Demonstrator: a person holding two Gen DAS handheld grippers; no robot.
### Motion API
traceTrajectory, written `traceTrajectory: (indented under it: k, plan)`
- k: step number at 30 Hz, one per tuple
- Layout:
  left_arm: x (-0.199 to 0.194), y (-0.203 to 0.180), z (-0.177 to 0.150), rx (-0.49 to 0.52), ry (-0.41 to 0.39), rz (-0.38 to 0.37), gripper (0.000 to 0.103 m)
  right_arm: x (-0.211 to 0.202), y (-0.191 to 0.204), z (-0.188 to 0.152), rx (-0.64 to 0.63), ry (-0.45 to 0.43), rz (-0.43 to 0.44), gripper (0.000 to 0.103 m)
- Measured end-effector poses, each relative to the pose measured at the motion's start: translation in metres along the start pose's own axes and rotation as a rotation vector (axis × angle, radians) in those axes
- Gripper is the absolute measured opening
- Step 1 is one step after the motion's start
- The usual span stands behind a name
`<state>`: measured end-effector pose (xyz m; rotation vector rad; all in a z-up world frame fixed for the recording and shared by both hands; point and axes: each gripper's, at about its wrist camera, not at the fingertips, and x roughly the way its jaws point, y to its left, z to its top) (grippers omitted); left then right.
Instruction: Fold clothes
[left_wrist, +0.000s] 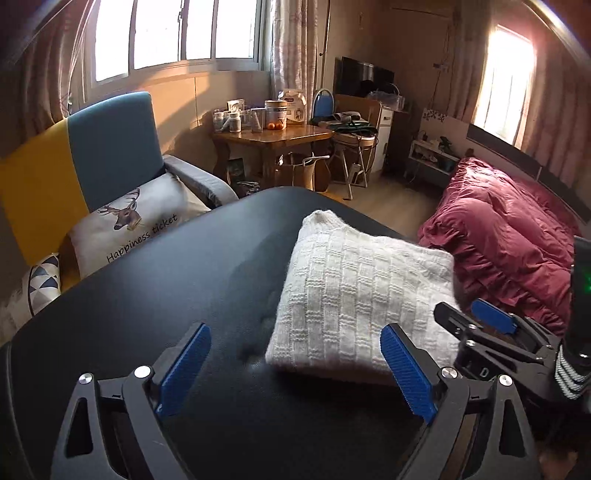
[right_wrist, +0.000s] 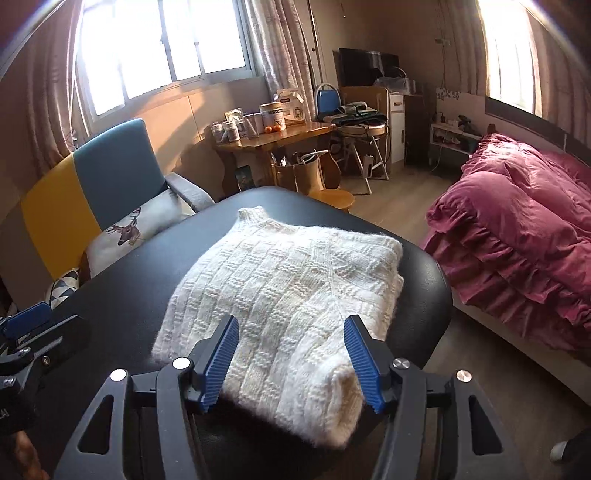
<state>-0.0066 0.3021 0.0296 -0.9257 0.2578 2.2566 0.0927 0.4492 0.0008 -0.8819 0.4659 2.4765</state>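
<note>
On the left, the left gripper (left_wrist: 295, 373) hovers low over the black table (left_wrist: 147, 295), its blue fingers (left_wrist: 183, 369) spread wide with nothing between them but bare tabletop. The near left corner of the white knit sweater (left_wrist: 354, 295) lies just ahead of its right finger, apart from it as far as the left wrist view shows.

In the middle, the sweater sits on the right half of the table as a compact, roughly rectangular bundle. Its sides are turned in, no sleeve hangs loose, and the ribbed collar points toward the far edge. The near edge looks thick and rounded, which suggests several layers stacked there. I judge the folding itself to be essentially done; what may remain is a last fold in half, some squaring of the edges, or simply lifting the bundle away.

On the right, the right gripper (right_wrist: 291, 363) sits at the sweater's near edge, fingers also wide apart, one on each side of the thick folded end. The knit fills the gap between them, yet the fingers are not closed on it, so nothing is held. Whether they touch the wool I cannot tell.

Beyond the table's right edge lies a bed with a crimson ruffled duvet (right_wrist: 517, 229).
</note>
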Motion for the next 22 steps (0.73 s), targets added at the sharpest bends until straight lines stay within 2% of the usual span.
traceTrajectory:
  k: [2, 5, 10, 16, 22]
  plan:
    - [-0.012, -0.002, 0.0, -0.018, 0.001, 0.005, 0.094, -0.007, 0.005, -0.001, -0.011, -0.005, 0.029, 0.06]
    - [-0.036, -0.003, -0.001, -0.039, -0.049, 0.029, 0.094, -0.014, 0.012, -0.004, -0.036, -0.012, 0.055, 0.061]
    - [-0.061, 0.0, 0.002, -0.075, -0.108, -0.002, 0.095, -0.02, 0.021, -0.009, -0.074, -0.008, 0.091, 0.061]
    - [-0.066, -0.011, 0.006, -0.024, -0.124, -0.009, 0.095, -0.017, 0.029, -0.017, -0.136, 0.006, 0.086, 0.062]
    - [-0.055, -0.023, 0.0, 0.02, -0.09, 0.063, 0.091, -0.01, 0.018, -0.021, -0.118, 0.027, 0.071, 0.062]
